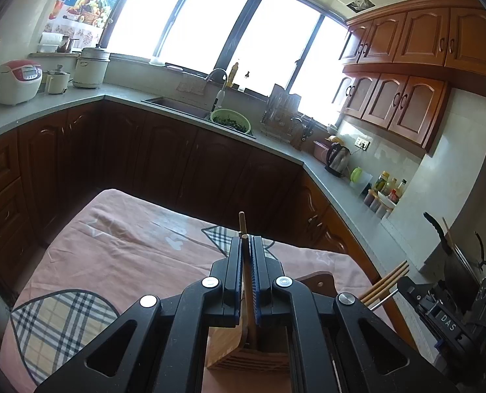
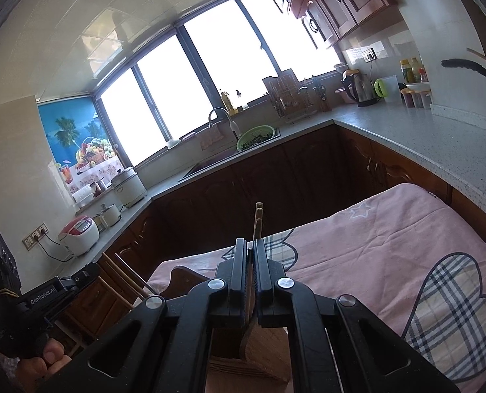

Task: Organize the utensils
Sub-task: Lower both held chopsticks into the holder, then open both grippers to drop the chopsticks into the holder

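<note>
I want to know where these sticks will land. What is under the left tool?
Under the left tool, shut on wooden chopsticks, a slatted bamboo holder stands on the pink cloth. The tool's body hides the holder's inside.

A table under a pink cloth [image 1: 118,239] with plaid patches bears a slatted wooden holder [image 1: 243,353].
</note>
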Available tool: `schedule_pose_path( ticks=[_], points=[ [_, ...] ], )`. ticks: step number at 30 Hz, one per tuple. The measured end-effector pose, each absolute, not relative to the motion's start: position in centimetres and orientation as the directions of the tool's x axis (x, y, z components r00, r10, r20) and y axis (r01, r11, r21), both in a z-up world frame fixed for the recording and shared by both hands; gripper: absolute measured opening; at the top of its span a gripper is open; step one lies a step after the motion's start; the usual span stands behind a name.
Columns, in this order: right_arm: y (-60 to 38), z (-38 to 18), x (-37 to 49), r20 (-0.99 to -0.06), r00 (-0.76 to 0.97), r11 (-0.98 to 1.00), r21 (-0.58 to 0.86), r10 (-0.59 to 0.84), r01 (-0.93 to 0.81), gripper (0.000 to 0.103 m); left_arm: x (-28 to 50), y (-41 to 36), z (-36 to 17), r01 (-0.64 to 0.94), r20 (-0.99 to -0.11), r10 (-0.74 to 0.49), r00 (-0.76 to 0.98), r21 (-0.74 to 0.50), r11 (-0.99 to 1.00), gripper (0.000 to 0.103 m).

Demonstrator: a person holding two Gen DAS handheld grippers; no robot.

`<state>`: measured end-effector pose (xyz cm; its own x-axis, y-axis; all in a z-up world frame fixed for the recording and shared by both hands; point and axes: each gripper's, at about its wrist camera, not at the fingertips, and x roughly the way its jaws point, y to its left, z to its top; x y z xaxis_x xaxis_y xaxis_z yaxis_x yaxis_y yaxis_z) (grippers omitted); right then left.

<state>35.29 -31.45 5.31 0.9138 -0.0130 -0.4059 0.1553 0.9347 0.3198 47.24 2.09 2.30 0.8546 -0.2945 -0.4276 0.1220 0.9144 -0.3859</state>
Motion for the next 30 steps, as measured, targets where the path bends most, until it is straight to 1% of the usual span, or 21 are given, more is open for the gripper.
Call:
schedule_pose_path(
  ticks=[9, 10, 11, 17, 18, 19, 21, 22, 26, 27, 28, 29, 30],
  points=[
    [-31.4, 5.3, 35.3, -0.408, 0.913, 0.935, 0.317, -0.015, 0.158, 0.004, 47.4, 1.6, 2.8, 0.118, -0.449, -0.286, 0.847, -0.366, 0.923, 0.004],
    [-31.4, 5.3, 35.4, -0.409, 0.912, 0.935, 0.317, -0.015, 0.157, 0.005, 47.4, 1.6, 2.8, 0.118, -0.453, -0.286, 0.844, -0.364, 0.924, 0.004],
    [-31.4, 5.3, 35.4, -0.411, 0.912, 0.935, 0.318, -0.013, 0.157, 0.009, 47.5, 1.5, 2.9, 0.116, -0.456, -0.285, 0.843, -0.363, 0.925, 0.004],
    [-31.5, 5.0, 35.4, -0.423, 0.906, 0.934, 0.322, -0.004, 0.154, 0.011, 47.3, 1.3, 3.4, 0.11, -0.467, -0.28, 0.839, -0.358, 0.927, 0.006],
    [-31.5, 5.0, 35.4, -0.422, 0.906, 0.934, 0.323, -0.005, 0.155, 0.014, 47.3, 1.3, 3.5, 0.108, -0.469, -0.279, 0.838, -0.359, 0.927, 0.008],
    [-31.5, 5.0, 35.4, -0.421, 0.907, 0.933, 0.323, -0.006, 0.156, 0.017, 47.3, 1.3, 3.5, 0.106, -0.471, -0.278, 0.837, -0.36, 0.927, 0.013],
    [-31.5, 5.1, 35.3, -0.417, 0.909, 0.933, 0.324, -0.008, 0.157, 0.029, 47.3, 1.4, 3.7, 0.104, -0.469, -0.278, 0.838, -0.362, 0.926, 0.021],
    [-31.4, 5.1, 35.2, -0.418, 0.909, 0.933, 0.322, -0.01, 0.158, 0.031, 47.1, 1.4, 3.8, 0.104, -0.467, -0.276, 0.84, -0.361, 0.927, 0.021],
    [-31.3, 5.1, 35.1, -0.422, 0.906, 0.935, 0.317, -0.011, 0.158, 0.032, 46.7, 1.3, 4.1, 0.108, -0.465, -0.277, 0.841, -0.358, 0.927, 0.024],
    [-31.3, 5.2, 35.1, -0.422, 0.906, 0.934, 0.319, -0.011, 0.16, 0.037, 46.6, 1.2, 4.1, 0.108, -0.465, -0.277, 0.841, -0.358, 0.927, 0.027],
    [-31.3, 5.1, 35.0, -0.42, 0.908, 0.933, 0.324, -0.009, 0.159, 0.041, 46.5, 1.3, 4.1, 0.106, -0.465, -0.274, 0.842, -0.357, 0.928, 0.035],
    [-31.4, 5.1, 34.9, -0.415, 0.91, 0.931, 0.33, -0.006, 0.157, 0.049, 46.3, 1.4, 4.2, 0.101, -0.464, -0.27, 0.844, -0.356, 0.929, 0.04],
    [-31.4, 5.2, 34.8, -0.411, 0.912, 0.93, 0.334, -0.006, 0.156, 0.052, 46.1, 1.5, 4.2, 0.098, -0.461, -0.267, 0.846, -0.358, 0.929, 0.052]
  ],
)
